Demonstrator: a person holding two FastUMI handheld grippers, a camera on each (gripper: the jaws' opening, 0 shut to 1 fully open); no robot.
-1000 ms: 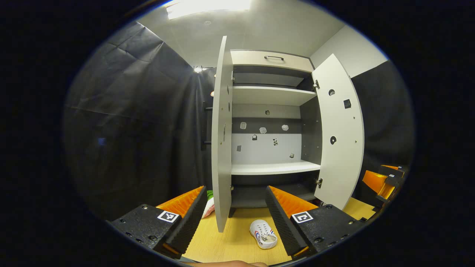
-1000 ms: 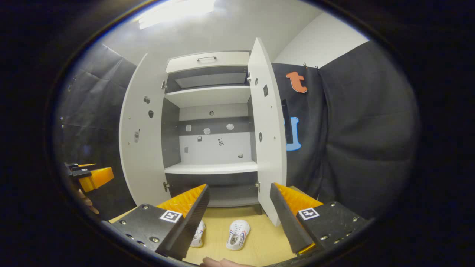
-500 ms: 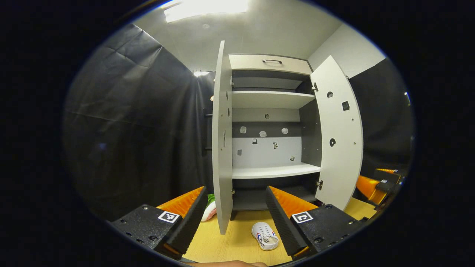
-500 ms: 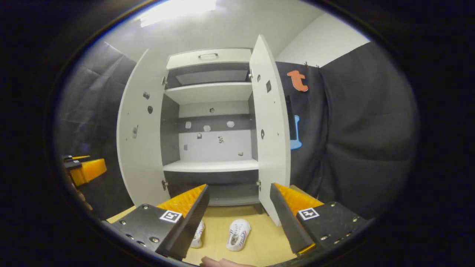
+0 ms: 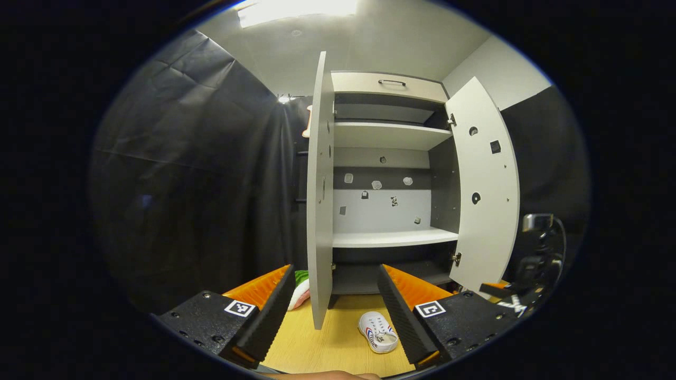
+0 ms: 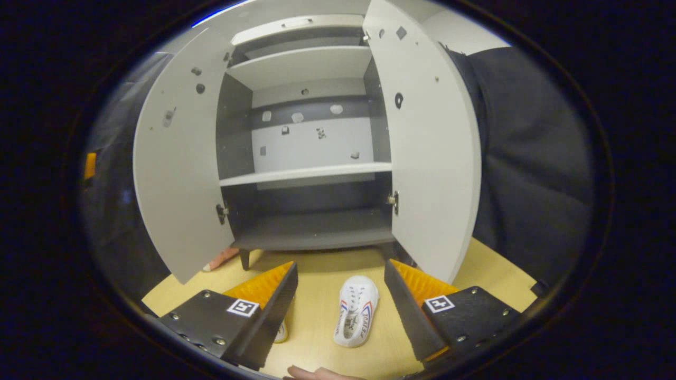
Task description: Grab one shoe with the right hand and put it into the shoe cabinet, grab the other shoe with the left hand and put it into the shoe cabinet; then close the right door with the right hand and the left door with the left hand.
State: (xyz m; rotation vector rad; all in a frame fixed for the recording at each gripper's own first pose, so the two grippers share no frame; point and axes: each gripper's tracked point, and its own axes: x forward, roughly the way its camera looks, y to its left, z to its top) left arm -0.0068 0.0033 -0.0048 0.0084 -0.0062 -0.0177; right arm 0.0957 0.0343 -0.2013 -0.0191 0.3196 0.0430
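The right gripper [image 6: 340,295] hangs spread wide over the wooden floor [image 6: 496,274], holding nothing, with one white shoe [image 6: 356,311] lying straight ahead between its fingers and just below them, toe pointing toward the cabinet [image 6: 311,221]. The other shoe [image 6: 281,332] peeks out past the inner edge of its left finger. The step in hand looks like the first grab: come straight down so the fingers straddle the shoe across its width near the laces, then close on the sides, not the toe, so it hangs level. Beyond the shoe the bottom shelf [image 6: 317,232] stands open between the two doors, so carry it forward low and keep off the right door [image 6: 433,158]. The left gripper [image 5: 335,311] is also spread and empty, waiting behind the left door [image 5: 319,211].
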